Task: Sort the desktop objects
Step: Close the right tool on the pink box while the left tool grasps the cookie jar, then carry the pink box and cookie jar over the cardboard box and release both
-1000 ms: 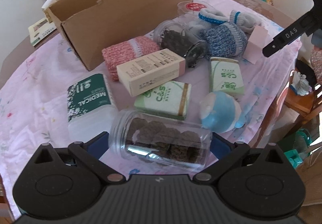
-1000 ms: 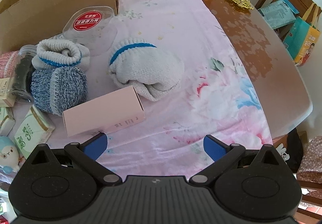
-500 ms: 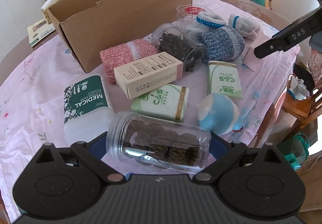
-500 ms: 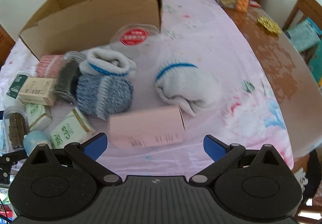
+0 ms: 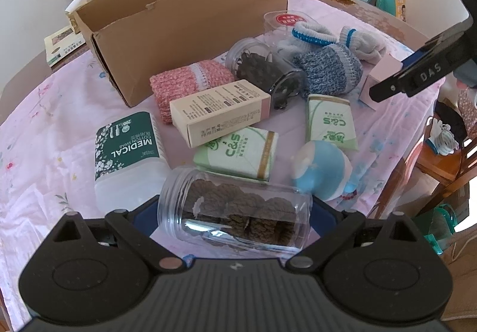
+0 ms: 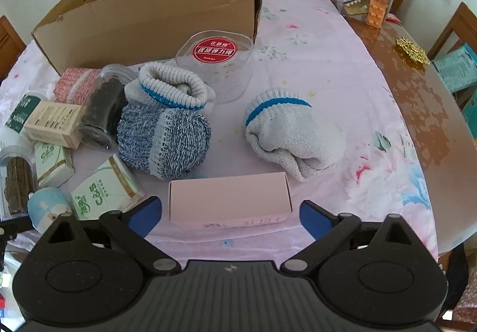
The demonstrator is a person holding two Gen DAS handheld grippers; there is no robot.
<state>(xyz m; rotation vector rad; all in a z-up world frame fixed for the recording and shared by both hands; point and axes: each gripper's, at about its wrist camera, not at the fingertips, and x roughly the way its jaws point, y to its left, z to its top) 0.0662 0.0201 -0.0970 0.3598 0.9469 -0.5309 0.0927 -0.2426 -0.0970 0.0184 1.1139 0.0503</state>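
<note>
Left gripper (image 5: pixel 235 217): its blue pads sat at either end of the clear cookie jar (image 5: pixel 235 217), which lay on its side across them; the pads appeared to press on it, so it was gripped.
Cookie jar: clear plastic, lidless threaded mouth to the left, stacked brown round biscuits inside.
Right gripper (image 6: pixel 229 214): jaws closing around the pink box (image 6: pixel 229 200); a small gap showed between each blue pad and the box ends, so not yet gripped.
Pink box: lay flat on the floral tablecloth (image 6: pixel 328 69), just in front of the blue knit sock roll (image 6: pixel 164 141) and the grey sock with blue stripe (image 6: pixel 292 135); small dark print on its near face was too fine to read.
Green-label pack (image 5: pixel 125 150): read "MEDICAL COTTON SWAB", with "200" in a small circle.
Tissue packs (image 5: pixel 238 153): two green-and-white packs, both marked "C&S".
Cream box (image 5: pixel 220 111): fine printed text, unreadable.
Clear round container (image 6: pixel 214 63): red circular label with white Chinese characters.
Right gripper's arm in the left view: white letters "DAS".
Dark-filled jar (image 5: pixel 265 72): on its side beside the pink knit roll (image 5: pixel 190 84).
Blue-and-white toy (image 5: pixel 322 171): just right of the cookie jar.
Cardboard box (image 5: pixel 184 21): open, plain, at the far side of the cloth.
</note>
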